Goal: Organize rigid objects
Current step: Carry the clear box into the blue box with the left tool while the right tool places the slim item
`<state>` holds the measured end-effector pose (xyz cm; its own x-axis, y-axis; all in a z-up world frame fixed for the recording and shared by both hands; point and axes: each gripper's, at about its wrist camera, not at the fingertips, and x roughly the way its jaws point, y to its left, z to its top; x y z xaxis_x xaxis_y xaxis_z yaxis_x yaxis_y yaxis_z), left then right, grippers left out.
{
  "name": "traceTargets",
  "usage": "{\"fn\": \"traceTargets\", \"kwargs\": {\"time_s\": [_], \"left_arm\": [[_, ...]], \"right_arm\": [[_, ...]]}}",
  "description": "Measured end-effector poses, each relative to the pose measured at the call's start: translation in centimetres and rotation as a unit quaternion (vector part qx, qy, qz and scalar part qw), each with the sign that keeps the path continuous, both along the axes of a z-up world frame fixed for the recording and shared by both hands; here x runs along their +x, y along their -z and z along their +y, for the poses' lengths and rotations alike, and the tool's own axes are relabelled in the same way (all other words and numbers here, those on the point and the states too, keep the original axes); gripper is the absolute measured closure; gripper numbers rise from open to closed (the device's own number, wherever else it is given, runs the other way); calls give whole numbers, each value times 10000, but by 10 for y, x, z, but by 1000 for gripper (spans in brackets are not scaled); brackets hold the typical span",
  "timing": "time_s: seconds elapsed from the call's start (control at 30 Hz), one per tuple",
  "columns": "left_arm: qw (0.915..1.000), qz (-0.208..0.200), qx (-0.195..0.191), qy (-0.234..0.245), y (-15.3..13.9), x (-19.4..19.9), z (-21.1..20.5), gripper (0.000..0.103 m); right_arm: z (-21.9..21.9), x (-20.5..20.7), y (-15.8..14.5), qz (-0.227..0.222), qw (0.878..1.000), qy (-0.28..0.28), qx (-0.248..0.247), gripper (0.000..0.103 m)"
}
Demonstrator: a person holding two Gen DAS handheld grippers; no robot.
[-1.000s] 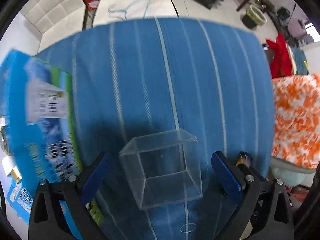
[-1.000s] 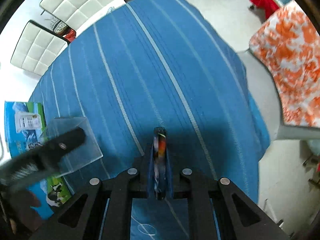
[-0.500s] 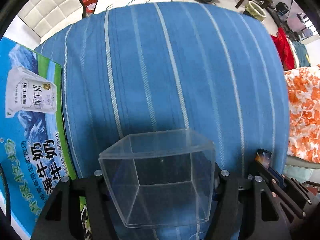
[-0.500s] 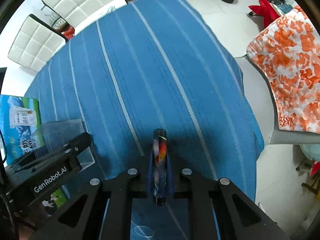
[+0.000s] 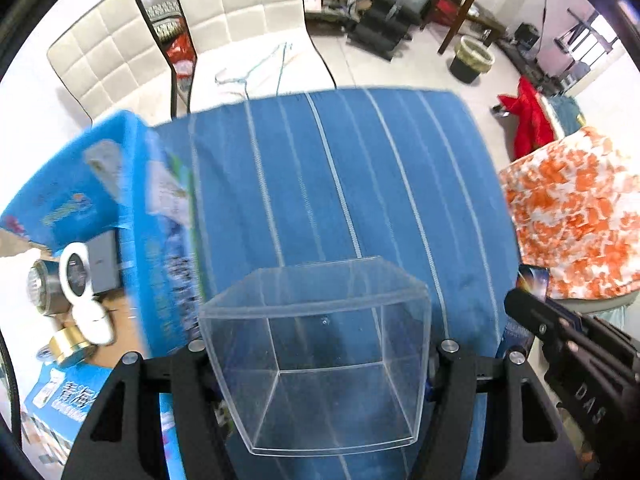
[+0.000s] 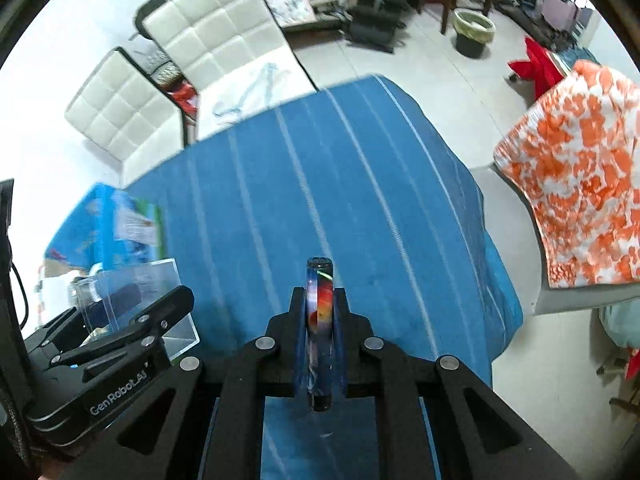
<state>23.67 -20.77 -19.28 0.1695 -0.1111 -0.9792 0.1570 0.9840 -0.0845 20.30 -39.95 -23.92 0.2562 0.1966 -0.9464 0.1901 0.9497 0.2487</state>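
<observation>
My left gripper (image 5: 320,356) is shut on a clear plastic box (image 5: 320,312), open side up, held above the blue striped tablecloth (image 5: 360,180). The same box (image 6: 136,284) and the left gripper (image 6: 132,320) show at the lower left of the right wrist view. A thin colourful slab (image 6: 319,320) stands on edge in my right gripper (image 6: 320,308), which is shut on it. In the left wrist view the right gripper (image 5: 560,332) reaches in from the right with the slab (image 5: 530,280) at its tip.
An open blue milk carton (image 5: 100,200) on the table's left holds tape rolls (image 5: 68,344) and a white round case (image 5: 76,276). White padded chairs (image 5: 240,8) stand beyond the far edge. An orange floral cloth (image 5: 572,216) covers a seat on the right.
The left jaws closed on the clear box and lifted it off the cloth. Both grippers rose, the right still holding the slab, and both views now take in the chairs and floor beyond.
</observation>
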Motion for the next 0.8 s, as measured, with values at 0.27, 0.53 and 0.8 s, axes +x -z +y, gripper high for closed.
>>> {"fn": "traceTargets", "kwargs": {"time_s": [0.27, 0.53, 0.8], "left_arm": [[9979, -604, 24, -251, -62, -17, 83, 40], [9920, -947, 367, -748, -84, -44, 163, 40], [9877, -1152, 374, -988, -97, -53, 209, 40]], "right_arm": [[73, -9, -69, -516, 9973, -447, 275, 90], [172, -9, -95, -628, 9912, -1078, 451, 90], [236, -14, -103, -618, 9868, -1471, 292, 90]]}}
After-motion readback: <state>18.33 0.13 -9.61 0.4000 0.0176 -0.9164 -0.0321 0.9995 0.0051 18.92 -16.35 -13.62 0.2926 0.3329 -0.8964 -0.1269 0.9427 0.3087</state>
